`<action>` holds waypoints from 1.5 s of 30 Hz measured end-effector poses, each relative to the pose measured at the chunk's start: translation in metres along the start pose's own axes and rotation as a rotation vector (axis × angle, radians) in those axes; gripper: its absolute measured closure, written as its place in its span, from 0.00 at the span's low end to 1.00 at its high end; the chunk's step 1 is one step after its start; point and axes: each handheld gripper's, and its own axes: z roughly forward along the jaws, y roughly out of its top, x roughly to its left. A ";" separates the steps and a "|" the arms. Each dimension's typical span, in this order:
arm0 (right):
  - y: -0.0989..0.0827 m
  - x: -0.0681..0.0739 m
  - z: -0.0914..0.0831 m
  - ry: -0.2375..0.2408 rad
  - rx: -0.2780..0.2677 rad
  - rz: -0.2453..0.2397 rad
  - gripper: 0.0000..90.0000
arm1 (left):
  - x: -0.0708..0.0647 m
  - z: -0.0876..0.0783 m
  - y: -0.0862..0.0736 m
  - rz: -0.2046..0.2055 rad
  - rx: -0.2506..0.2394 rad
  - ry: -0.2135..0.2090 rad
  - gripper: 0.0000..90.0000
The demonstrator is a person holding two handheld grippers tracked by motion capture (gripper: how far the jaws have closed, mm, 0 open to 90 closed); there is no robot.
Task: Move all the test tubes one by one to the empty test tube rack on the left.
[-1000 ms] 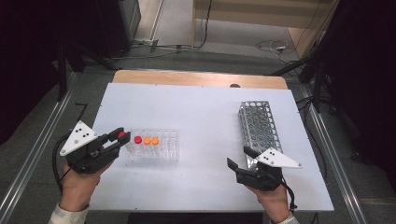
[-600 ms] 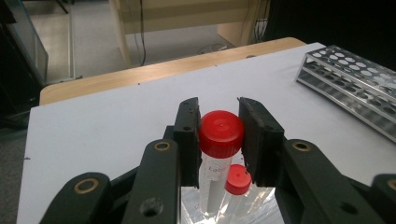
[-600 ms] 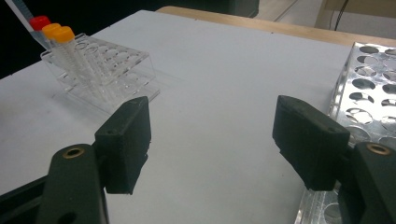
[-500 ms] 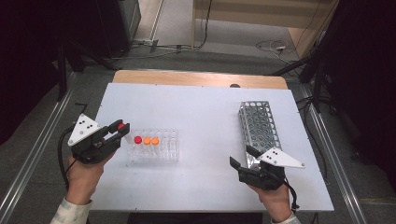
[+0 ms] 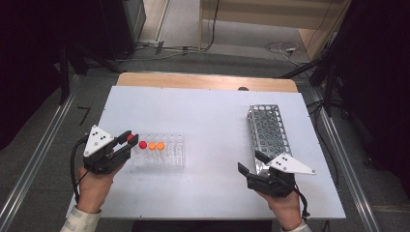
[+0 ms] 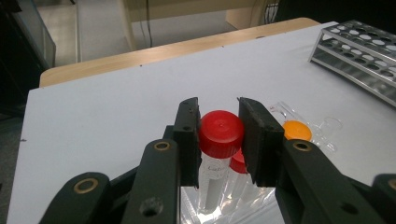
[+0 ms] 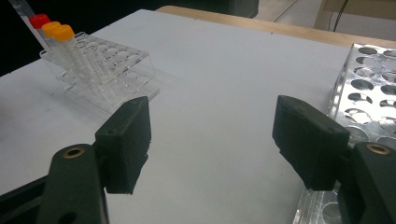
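My left gripper [image 5: 126, 140] is shut on a red-capped tube [image 6: 221, 133], its jaws pressing on either side of the cap. It holds the tube upright at the left end of a clear plastic rack [image 5: 169, 157]. The tube's lower end reaches into the clear plastic; whether it sits in a hole I cannot tell. In the rack stand another red-capped tube [image 5: 142, 144] and two orange-capped tubes [image 5: 156, 145]. My right gripper [image 5: 248, 163] rests open near the table's front right with nothing between its jaws. It lies beside a metal rack [image 5: 268, 128].
The metal rack's holes [image 7: 369, 93] are vacant and it runs toward the back right. A wooden strip [image 5: 203, 79] borders the table's far edge. Bare white tabletop [image 5: 212, 125] separates the two racks.
My left gripper has shifted a little to the right with the red-capped tube, onto the clear rack's left end, and has come down. The right gripper has stayed put.
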 end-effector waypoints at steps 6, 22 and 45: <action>0.000 0.000 0.000 0.000 0.001 0.000 0.30 | 0.001 0.001 -0.003 -0.017 0.008 -0.012 0.75; -0.001 -0.002 0.001 -0.007 0.004 0.003 0.30 | 0.002 -0.001 -0.003 -0.087 -0.010 -0.040 0.62; -0.005 -0.017 0.003 -0.059 0.010 0.022 0.30 | -0.003 -0.003 -0.009 -0.142 -0.022 -0.018 0.26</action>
